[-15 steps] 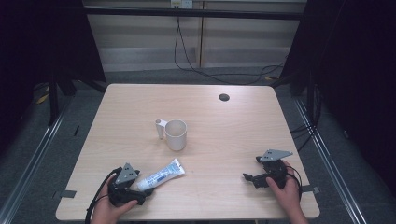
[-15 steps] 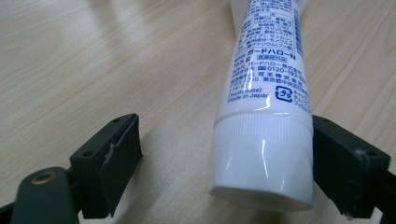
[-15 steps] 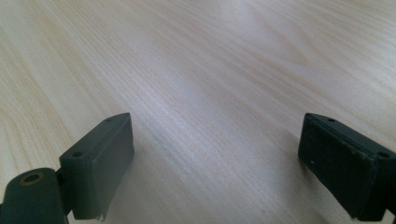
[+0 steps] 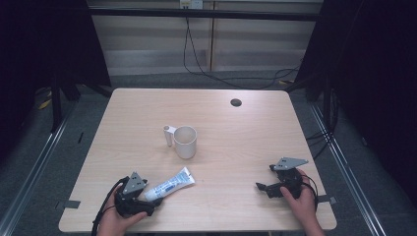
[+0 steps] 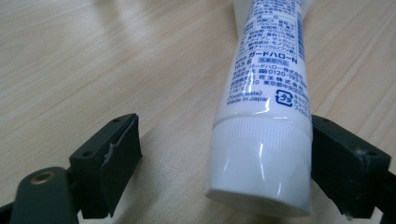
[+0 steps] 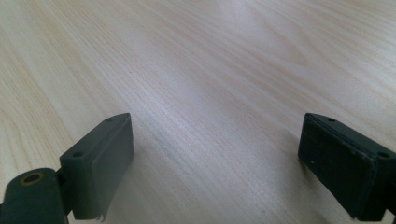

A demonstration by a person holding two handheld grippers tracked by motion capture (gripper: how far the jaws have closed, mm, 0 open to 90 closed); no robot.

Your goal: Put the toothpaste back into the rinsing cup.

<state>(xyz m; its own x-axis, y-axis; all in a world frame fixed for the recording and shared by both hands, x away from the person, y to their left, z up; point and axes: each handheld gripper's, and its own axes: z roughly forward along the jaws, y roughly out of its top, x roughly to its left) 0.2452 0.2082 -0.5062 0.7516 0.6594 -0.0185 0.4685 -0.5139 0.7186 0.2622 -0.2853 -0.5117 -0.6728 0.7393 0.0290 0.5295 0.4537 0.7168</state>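
The white plastic toothpaste tube with blue printing (image 4: 169, 185) lies flat on the light wood-grain desk (image 4: 246, 137) near its front-left corner, its wide white screw cap (image 5: 261, 163) toward the front edge and its crimped tail angled toward the desk centre. This lie puts the stiff cap, not the soft body, within reach of the left tongs (image 4: 147, 205). In the left gripper view the cap sits between the two black jaws, which stand apart: one jaw is at or almost at the cap's side, while the other is separated from it by bare desk. The tube is therefore bracketed but not clamped, and rests on the desk by its own weight. Judged from this, closing on the cap would give a firmer hold than closing on the body, which would probably deform. Further toward the desk centre, well apart from the tube, a cream ceramic mug (image 4: 185, 141) stands upright, mouth up, handle toward the left edge. The right tongs (image 4: 263, 187) rest low near the front-right corner, jaws spread wide over bare desk and holding nothing. A small dark round grommet hole (image 4: 236, 102) lies near the rear edge.
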